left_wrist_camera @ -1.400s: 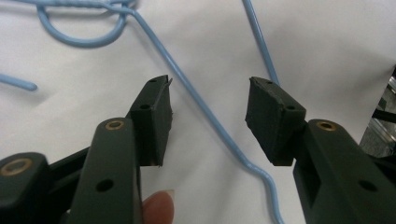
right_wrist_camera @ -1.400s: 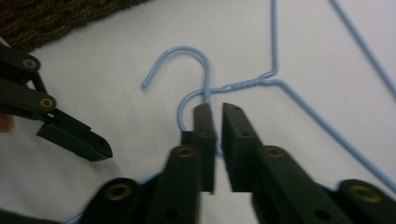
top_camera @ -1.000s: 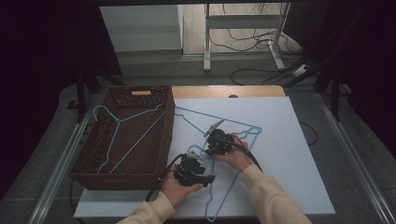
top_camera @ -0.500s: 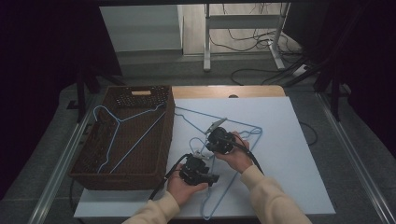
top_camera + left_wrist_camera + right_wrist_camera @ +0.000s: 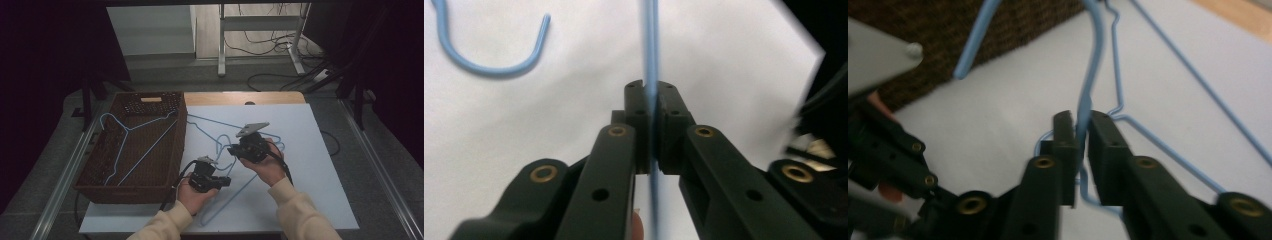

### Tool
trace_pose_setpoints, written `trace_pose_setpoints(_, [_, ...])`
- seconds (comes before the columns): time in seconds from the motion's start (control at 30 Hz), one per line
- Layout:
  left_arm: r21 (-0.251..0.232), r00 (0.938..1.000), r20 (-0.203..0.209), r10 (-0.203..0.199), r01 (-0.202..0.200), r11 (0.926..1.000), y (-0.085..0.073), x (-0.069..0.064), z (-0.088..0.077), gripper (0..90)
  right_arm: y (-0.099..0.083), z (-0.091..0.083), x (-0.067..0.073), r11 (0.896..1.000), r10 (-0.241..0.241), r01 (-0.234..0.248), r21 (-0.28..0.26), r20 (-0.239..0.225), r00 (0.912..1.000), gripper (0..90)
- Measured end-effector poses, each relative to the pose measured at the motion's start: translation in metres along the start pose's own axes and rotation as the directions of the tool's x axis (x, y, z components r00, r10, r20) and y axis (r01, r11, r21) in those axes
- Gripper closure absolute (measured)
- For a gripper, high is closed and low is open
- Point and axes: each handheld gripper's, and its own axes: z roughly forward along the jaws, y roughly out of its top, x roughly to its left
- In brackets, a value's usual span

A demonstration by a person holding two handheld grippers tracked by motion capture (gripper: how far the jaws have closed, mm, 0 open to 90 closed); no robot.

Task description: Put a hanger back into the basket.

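Observation:
A blue wire hanger point(image 5: 235, 192) lies across the white table top point(image 5: 310, 165), held by both grippers. My left gripper point(image 5: 225, 182) is shut on its straight wire point(image 5: 651, 45); its jaws have just been closing with that wire between them point(image 5: 651, 95). My right gripper point(image 5: 233, 150) sits a little higher and farther back, shut on the hanger's neck point(image 5: 1093, 65). Its jaws point(image 5: 1080, 120) have just been opening slightly, with the wire still between the pads. The hook end rises toward the basket point(image 5: 1013, 25).
A brown wicker basket point(image 5: 180, 150) stands at the left of the table with another blue hanger point(image 5: 127, 130) lying in it. A thinner blue hanger point(image 5: 210, 125) rests on the table under the held one. My left gripper point(image 5: 893, 150) appears in the right gripper view.
My right gripper has risen and shifted slightly right, lifting the hanger's neck. The left gripper stayed in place near the front edge.

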Motion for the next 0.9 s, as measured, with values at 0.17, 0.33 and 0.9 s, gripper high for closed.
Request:
trace_pose_setpoints(0.17, [-0.065, 0.9993, 0.036, 0.010, -0.008, 0.9979, 0.008, -0.009, -0.024, 86.3, -0.011, -0.043, -0.005, 0.985, 0.037, -0.036, -0.171, 0.002, 0.9993, 50.6])
trace_pose_setpoints(0.33, [-0.102, 0.9971, 0.043, 0.062, -0.058, 0.9931, 0.016, -0.021, -0.043, 86.3, -0.030, -0.070, -0.007, 0.963, 0.065, -0.050, -0.266, 0.046, 0.9968, 38.7])
trace_pose_setpoints(0.9, [-0.227, 0.9915, -0.026, 0.127, -0.130, 0.9652, 0.034, -0.011, -0.155, 86.2, -0.072, -0.088, -0.024, 0.950, 0.136, -0.121, -0.286, 0.031, 0.9903, 26.9])
